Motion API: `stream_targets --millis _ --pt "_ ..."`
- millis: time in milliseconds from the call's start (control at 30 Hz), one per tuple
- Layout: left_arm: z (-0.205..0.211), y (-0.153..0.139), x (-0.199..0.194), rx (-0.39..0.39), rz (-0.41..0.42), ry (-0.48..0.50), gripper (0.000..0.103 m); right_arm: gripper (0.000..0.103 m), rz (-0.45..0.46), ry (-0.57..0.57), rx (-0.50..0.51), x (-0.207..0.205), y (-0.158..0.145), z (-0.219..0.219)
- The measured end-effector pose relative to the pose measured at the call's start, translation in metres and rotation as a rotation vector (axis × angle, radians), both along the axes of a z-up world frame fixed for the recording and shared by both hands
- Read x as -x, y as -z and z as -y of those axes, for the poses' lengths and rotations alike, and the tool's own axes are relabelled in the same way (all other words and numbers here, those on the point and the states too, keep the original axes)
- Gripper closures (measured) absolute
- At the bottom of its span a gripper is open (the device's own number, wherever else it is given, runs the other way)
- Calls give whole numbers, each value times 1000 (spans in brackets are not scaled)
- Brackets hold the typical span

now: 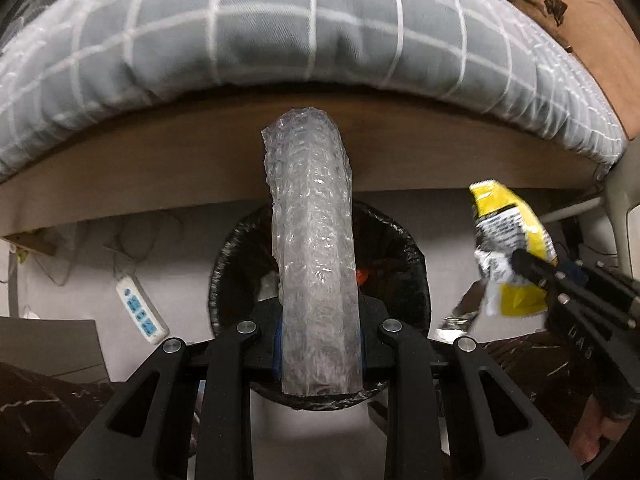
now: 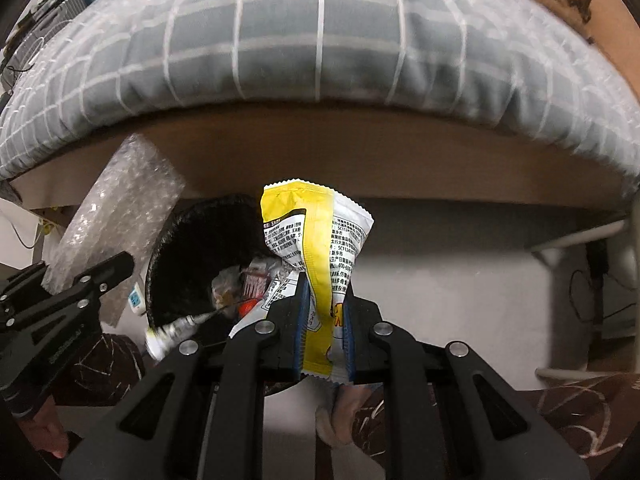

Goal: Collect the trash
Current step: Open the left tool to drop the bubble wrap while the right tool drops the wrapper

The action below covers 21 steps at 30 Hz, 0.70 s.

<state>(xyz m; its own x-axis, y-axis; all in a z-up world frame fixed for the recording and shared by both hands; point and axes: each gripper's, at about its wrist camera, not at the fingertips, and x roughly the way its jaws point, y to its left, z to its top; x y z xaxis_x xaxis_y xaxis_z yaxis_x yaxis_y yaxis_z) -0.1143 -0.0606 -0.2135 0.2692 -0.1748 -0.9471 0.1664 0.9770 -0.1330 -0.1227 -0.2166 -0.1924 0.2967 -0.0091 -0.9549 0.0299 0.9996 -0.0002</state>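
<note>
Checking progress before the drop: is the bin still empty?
No. The black-lined bin already holds wrappers and other trash at its bottom.

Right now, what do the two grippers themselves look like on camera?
Both the left gripper and right gripper are matte black linkage frames with silver round pivot bolts and triangular cut-outs. Blue pads line the fingers. No cables or sleeves show.

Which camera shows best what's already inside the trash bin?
The right wrist view: it looks into the trash bin from the side, showing wrappers at the bottom. In the left wrist view, the bubble wrap held in the left gripper covers most of the opening.
</note>
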Motion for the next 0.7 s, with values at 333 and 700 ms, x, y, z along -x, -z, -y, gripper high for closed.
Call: stream_targets --millis 333,700 --pt "27 39 -20 -25 -57 48 79 89 -36 29 -15 -5 25 16" --pt "24 49 -24 -36 -49 30 69 89 -54 41 -28 -11 36 15"
